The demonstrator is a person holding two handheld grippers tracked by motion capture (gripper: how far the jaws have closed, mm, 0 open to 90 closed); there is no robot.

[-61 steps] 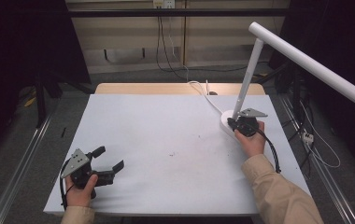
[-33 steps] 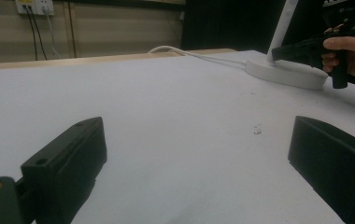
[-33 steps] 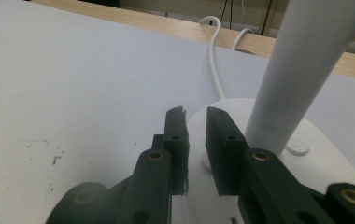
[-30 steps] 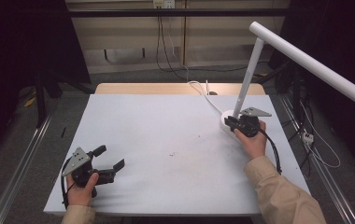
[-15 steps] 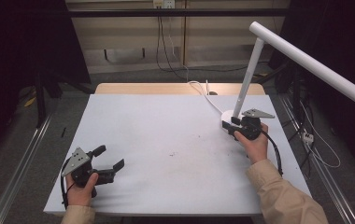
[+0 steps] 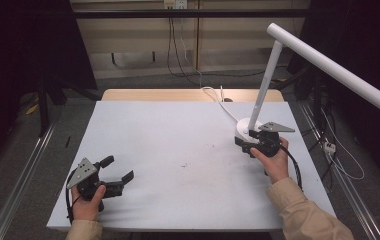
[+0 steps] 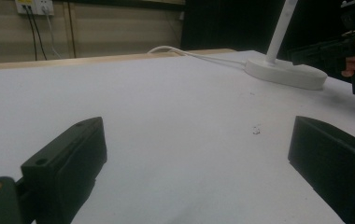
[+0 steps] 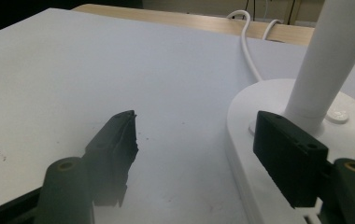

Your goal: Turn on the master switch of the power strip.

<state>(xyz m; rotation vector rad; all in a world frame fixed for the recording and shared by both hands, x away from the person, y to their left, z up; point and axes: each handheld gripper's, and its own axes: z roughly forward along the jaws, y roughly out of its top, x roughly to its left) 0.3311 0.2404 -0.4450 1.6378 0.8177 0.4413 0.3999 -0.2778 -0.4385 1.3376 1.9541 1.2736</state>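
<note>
Lamp stands at the tabletop's far right, round base flat on the white surface, cord trailing to the far edge. Right gripper sits at the base's near edge; jaws have just been opening, now spread, one over the base beside the stem, the other over bare tabletop, nothing gripped. Left gripper rests well apart from the lamp, near-left, jaws released wide and empty.
</note>
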